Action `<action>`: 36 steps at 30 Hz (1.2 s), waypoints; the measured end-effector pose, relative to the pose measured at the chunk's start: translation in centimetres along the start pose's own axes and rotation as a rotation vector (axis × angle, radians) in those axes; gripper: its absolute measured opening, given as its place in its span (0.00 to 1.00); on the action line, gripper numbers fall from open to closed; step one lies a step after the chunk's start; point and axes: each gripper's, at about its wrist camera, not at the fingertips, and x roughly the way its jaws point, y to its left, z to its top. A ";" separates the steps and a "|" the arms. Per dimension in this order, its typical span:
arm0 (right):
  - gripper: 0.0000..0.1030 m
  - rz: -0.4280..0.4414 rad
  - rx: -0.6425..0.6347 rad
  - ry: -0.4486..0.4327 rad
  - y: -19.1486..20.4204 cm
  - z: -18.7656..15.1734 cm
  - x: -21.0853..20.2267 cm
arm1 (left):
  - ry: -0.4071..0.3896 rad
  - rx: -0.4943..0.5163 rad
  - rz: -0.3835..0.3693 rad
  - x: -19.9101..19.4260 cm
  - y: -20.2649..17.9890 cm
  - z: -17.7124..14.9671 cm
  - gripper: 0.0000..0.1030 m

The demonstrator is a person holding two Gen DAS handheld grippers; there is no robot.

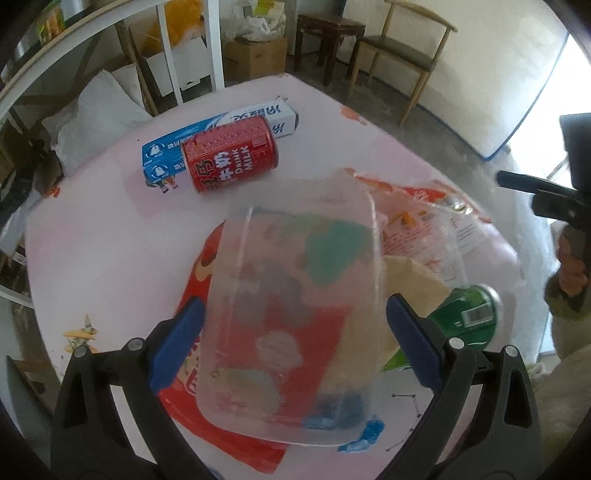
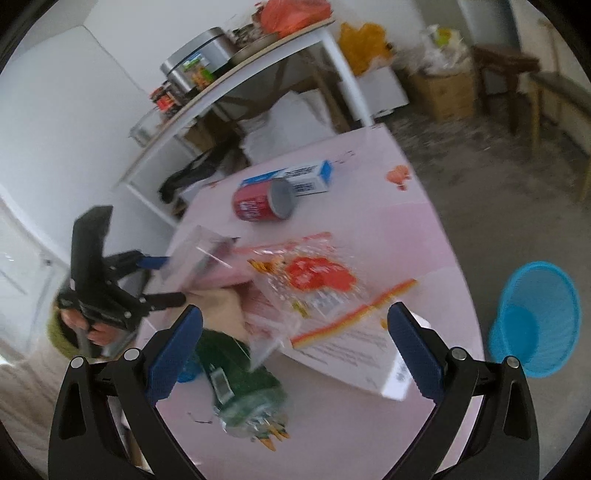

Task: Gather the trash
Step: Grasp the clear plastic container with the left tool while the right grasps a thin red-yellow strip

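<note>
My left gripper (image 1: 295, 343) is shut on a clear plastic container (image 1: 303, 295), which it holds tilted above the pink table (image 1: 110, 258). Under the container lie a red snack packet (image 1: 207, 266), a beige piece of paper (image 1: 413, 280) and a green can (image 1: 469, 314) on its side. A clear wrapper (image 2: 314, 284) with red and orange print lies mid-table. Farther back, a red milk can (image 1: 229, 158) rests on its side against a blue and white box (image 1: 221, 129). My right gripper (image 2: 295, 343) hovers open over the table's near edge, holding nothing.
A blue mesh basket (image 2: 535, 321) stands on the floor to the right of the table. Behind the table are a white shelf unit (image 2: 258, 74), cardboard boxes (image 1: 255, 55), a stool (image 1: 332, 33) and a wooden chair (image 1: 402, 55).
</note>
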 end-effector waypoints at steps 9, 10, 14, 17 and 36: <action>0.95 0.016 -0.107 0.092 0.3 3.4 3.4 | -0.049 -0.051 -0.045 -1.8 -0.1 -0.8 0.77; 0.95 0.010 -0.122 0.082 0.4 3.1 3.4 | -0.055 -0.056 -0.048 -2.0 -0.1 -0.8 0.77; 0.87 -0.015 -0.141 0.054 0.3 1.7 3.1 | -0.088 -0.100 -0.073 -3.3 0.1 -1.0 0.76; 0.78 -0.083 -0.172 0.045 0.4 0.7 3.1 | -0.114 -0.129 -0.086 -4.1 0.3 -1.1 0.76; 0.25 -0.493 -0.747 0.040 4.9 -5.2 5.5 | -0.240 -0.278 -0.116 -9.2 -0.4 -4.0 0.76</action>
